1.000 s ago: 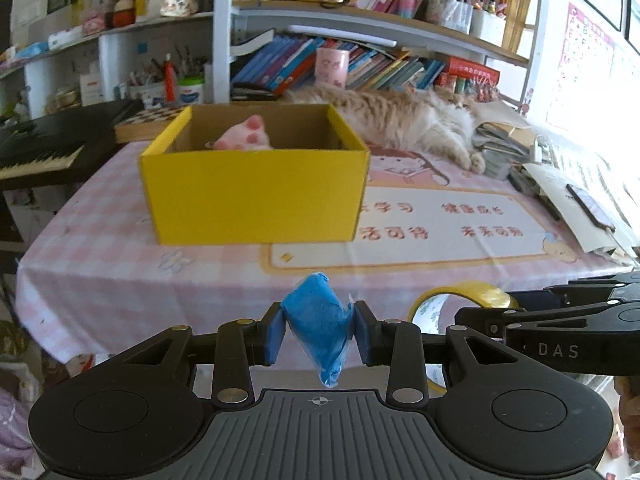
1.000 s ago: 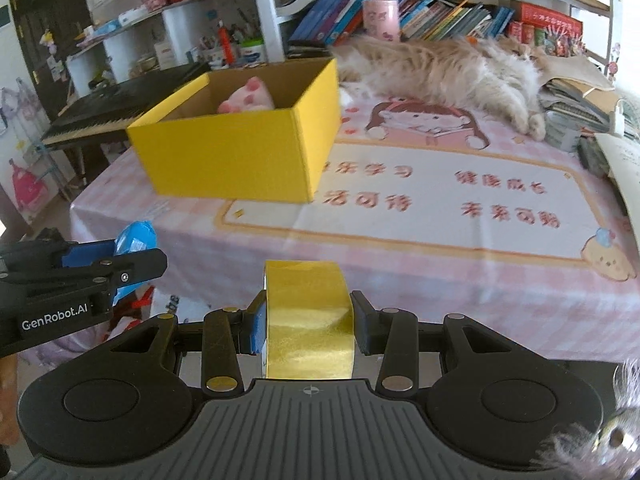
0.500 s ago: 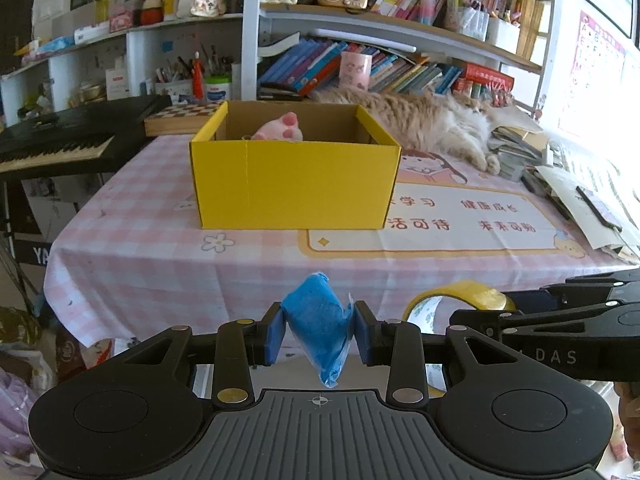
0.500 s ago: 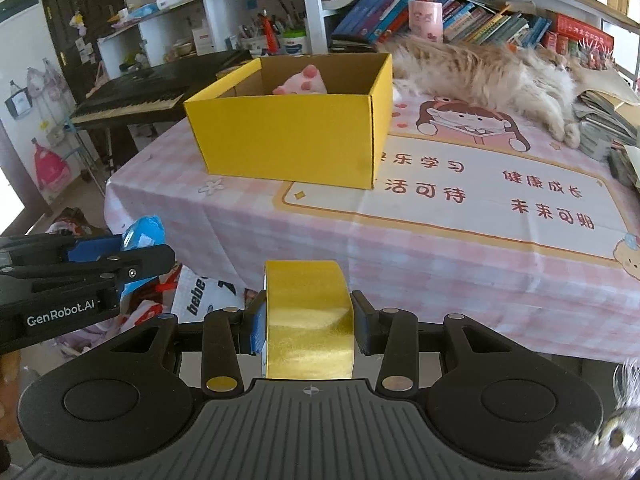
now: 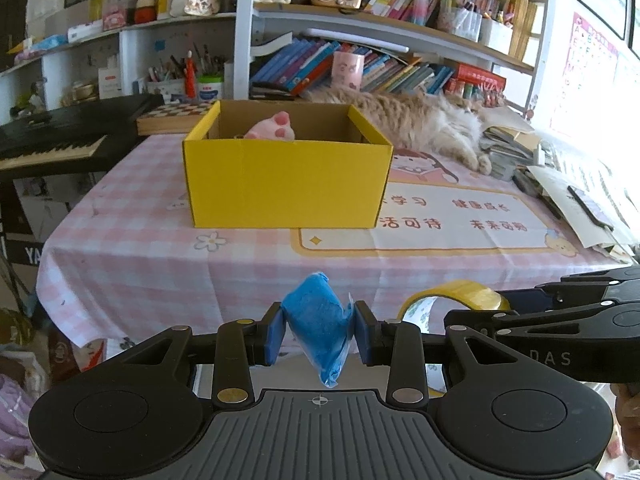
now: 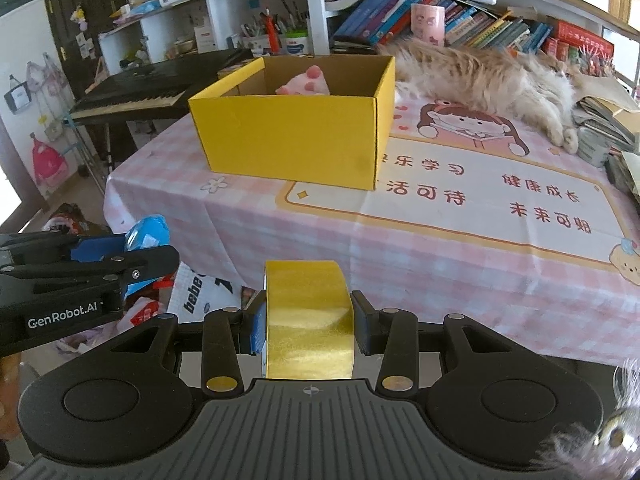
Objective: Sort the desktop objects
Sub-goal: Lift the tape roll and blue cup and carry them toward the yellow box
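My left gripper (image 5: 319,330) is shut on a small blue packet (image 5: 318,322), held off the table's near edge. My right gripper (image 6: 308,320) is shut on a roll of gold tape (image 6: 308,316), also in front of the table. Each shows in the other's view: the tape roll (image 5: 456,300) at the right, the blue packet (image 6: 148,230) at the left. An open yellow cardboard box (image 5: 286,184) stands on the pink checked tablecloth (image 5: 132,248) beyond both grippers. A pink plush paw (image 5: 274,130) lies inside the yellow box (image 6: 296,140).
A fluffy cat (image 5: 424,120) lies on the table behind and to the right of the box. Stacked papers and books (image 5: 560,176) fill the right edge. A keyboard piano (image 5: 52,140) stands left of the table. Bags (image 6: 192,292) lie on the floor below.
Both grippers have drawn back from the table, so the yellow box looks smaller and farther. Each grip is unchanged.
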Motion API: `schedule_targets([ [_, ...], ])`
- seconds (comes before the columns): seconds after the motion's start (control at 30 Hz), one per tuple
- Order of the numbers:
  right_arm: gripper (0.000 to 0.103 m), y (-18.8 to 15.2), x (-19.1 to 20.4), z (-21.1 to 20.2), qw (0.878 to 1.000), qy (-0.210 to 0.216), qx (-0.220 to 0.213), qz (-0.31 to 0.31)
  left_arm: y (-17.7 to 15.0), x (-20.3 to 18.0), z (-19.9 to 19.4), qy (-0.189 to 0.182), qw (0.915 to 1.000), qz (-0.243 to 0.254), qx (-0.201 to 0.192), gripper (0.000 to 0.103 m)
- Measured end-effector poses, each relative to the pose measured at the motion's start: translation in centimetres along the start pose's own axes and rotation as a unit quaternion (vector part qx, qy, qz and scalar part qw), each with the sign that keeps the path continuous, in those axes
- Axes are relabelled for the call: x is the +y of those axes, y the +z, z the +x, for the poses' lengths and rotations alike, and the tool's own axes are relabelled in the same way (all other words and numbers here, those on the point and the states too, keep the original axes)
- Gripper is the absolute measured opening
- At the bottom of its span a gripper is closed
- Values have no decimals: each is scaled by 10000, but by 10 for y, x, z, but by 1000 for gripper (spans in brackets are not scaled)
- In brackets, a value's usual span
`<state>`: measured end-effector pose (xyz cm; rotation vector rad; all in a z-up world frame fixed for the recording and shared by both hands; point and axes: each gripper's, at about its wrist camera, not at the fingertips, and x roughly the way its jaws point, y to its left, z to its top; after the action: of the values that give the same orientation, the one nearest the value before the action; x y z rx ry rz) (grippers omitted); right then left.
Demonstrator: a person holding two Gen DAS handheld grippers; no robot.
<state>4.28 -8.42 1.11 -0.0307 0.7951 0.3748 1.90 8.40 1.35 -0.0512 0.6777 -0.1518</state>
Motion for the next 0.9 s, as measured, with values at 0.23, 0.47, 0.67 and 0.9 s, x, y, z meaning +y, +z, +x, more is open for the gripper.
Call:
schedule_targets([
  [0.23, 38, 1, 0, 1, 10000, -64, 14, 16, 2, 2, 4, -75, 10000, 32, -13, 35],
  [0.47, 38, 6, 1, 5, 10000, -64, 38, -30, 6, 11, 8, -86, 9999, -72, -42, 35],
  [0.67, 38, 18, -3, 9, 9998, -176, -28, 7, 17, 17, 14, -96, 9996, -195, -160, 35],
  [0.9, 38, 54, -13, 13, 9995, -119, -296, 0, 48, 19, 24, -12, 9981, -221, -572, 35],
])
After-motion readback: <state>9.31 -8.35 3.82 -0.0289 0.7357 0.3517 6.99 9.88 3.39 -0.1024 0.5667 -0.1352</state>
